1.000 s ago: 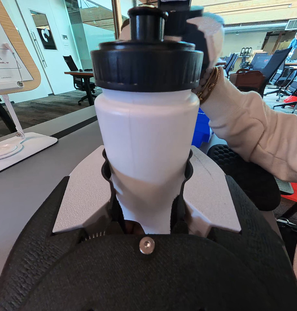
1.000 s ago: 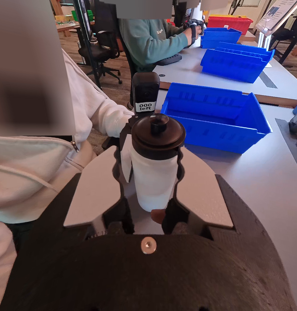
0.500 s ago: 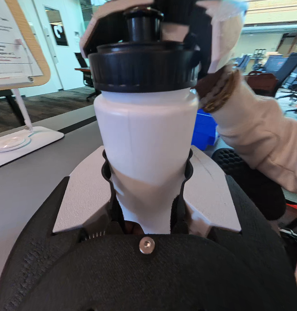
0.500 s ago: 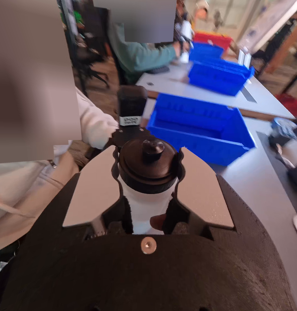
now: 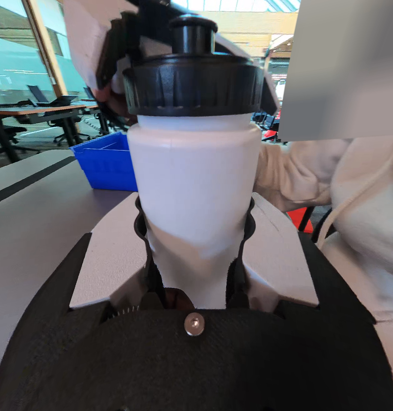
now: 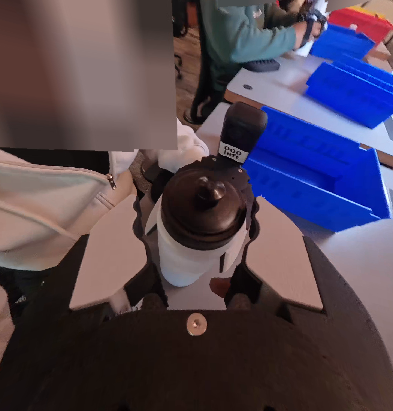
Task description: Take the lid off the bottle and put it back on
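Since a second ago the right gripper has come in from beside the lid and now straddles it from above, and the left wrist view has swung so that the blue bin shows at left-centre where a white stand stood.

The white squeeze bottle stands upright at the centre of the left wrist view, clamped low on its body by the left gripper, whose jaws press into both sides. The black ribbed lid with its pull spout sits on the neck; a band of white neck shows beneath its skirt, so it may be partly loosened, but I cannot tell. In the right wrist view the right gripper's jaws flank the lid at the frame's centre with narrow gaps showing on both sides, so they look parted rather than closed; whether they touch it is unclear.

By my reading the task is at its start: the lid is still on, and unscrewing, lifting and refitting all remain.

The bottle's base appears just above or on a grey tabletop. A blue bin lies behind it at right-centre, with more blue bins on a further table at upper right, where a seated person in a green top works. Office desks and chairs fill the left wrist view's left edge.
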{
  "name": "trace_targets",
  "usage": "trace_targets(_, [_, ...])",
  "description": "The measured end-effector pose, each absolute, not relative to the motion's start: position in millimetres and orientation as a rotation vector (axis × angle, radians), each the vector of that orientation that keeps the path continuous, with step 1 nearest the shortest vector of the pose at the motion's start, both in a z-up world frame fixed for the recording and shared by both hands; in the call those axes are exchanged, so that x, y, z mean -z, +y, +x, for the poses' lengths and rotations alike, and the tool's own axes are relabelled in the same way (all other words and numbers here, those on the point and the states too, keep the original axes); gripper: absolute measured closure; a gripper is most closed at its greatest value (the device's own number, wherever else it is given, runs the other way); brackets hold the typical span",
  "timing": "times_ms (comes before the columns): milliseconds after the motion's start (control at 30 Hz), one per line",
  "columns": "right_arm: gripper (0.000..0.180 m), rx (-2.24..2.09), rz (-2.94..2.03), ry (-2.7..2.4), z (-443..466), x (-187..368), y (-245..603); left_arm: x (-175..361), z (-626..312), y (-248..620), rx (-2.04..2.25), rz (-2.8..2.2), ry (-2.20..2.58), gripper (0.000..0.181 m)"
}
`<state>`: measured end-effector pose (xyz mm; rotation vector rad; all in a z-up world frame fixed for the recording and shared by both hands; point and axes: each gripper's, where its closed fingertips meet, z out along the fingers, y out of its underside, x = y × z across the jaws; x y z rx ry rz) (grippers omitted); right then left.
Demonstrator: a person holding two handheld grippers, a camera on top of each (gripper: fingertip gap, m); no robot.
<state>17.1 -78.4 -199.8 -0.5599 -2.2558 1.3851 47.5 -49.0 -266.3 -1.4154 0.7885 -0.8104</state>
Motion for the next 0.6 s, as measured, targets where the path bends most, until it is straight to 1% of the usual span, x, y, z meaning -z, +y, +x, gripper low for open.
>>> trace_targets(67, [0.095,-1.484,-0.488,-2.237,17,199,-82,266,49,-53,0.836,-1.397,0.816,0.093])
trace_targets(100, [0.103,-1.521,-0.458,-2.206,15,196,-83,266,49,-54,0.83,-1.392,0.822,0.093])
trace_targets(133, [0.105,-1.545,-0.438,-2.189,14,196,-83,266,47,-52,0.807,-1.397,0.812,0.093])
trace_targets(200, [0.105,-1.525,-0.505,-2.143,5,196,-73,266,35,-36,0.685,-1.446,0.713,0.093])
trace_targets(300, [0.105,-1.358,-0.787,-1.991,-26,197,-39,266,2,-4,0.45,-1.53,0.472,0.093])
trace_targets(400, [0.105,-1.264,-0.978,-1.883,-47,198,-26,267,-19,6,0.316,-1.556,0.322,0.093])
trace_targets(500, [0.105,-1.125,-1.05,-1.898,-49,200,-27,266,-21,5,0.301,-1.546,0.341,0.093])
trace_targets(567, [0.104,-1.126,-1.006,-1.938,-44,200,-32,266,-13,-1,0.361,-1.532,0.414,0.093])
trace_targets(600, [0.098,-1.183,-0.941,-1.969,-38,200,-38,266,-4,-6,0.432,-1.518,0.475,0.093])
